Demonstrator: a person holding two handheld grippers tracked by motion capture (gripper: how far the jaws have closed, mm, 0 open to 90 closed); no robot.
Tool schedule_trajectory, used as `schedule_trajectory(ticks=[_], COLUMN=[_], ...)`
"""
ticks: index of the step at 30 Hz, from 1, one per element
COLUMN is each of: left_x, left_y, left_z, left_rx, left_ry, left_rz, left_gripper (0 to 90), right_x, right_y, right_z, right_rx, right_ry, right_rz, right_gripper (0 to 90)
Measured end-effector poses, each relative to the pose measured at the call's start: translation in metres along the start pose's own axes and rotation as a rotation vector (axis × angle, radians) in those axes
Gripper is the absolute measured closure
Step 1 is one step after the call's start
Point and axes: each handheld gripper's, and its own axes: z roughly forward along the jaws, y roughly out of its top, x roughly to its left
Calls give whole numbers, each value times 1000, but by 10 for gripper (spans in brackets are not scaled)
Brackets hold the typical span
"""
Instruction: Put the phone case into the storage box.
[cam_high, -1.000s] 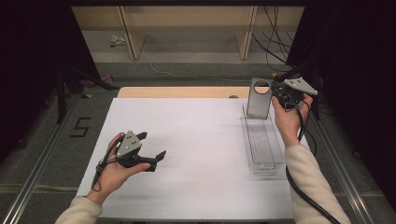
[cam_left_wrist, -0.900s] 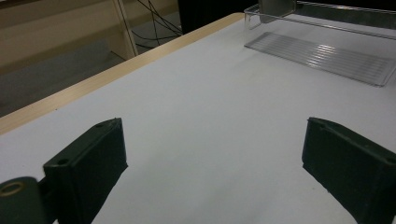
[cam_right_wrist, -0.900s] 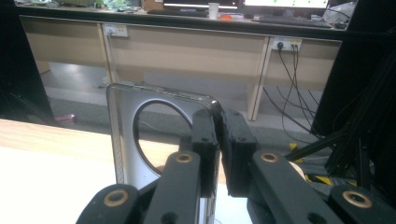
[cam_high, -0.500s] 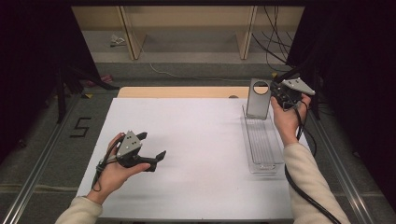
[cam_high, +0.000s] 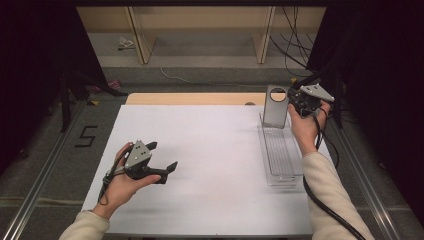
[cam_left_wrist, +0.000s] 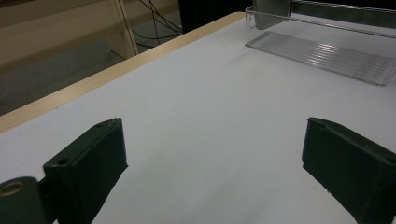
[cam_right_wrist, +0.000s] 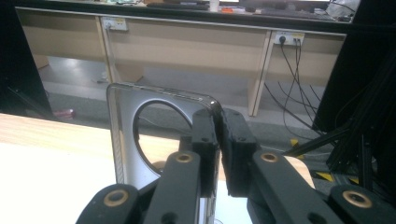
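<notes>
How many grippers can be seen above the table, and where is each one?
2. The left gripper hangs open over the near left of the white table; the right gripper is shut on the grey plate at the far right.

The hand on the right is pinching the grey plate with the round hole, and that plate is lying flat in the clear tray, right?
Not flat. The right gripper does pinch the grey plate, but the plate stands upright at the far end of the clear tray. The high view shows this, and the right gripper view too.
</notes>
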Motion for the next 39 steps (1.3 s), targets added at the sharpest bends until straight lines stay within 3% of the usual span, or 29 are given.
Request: schedule_trajectory(ticks=[39], left_x=[0], left_y=[1], left_z=[0], left_rx=[-4], left_ry=[-2], left_rz=[0], left_gripper=[60], right_x=[2], right_y=[-5], right_z=[12], right_rx=[26], right_ry=[5], right_rz=[-1], right_gripper=[851])
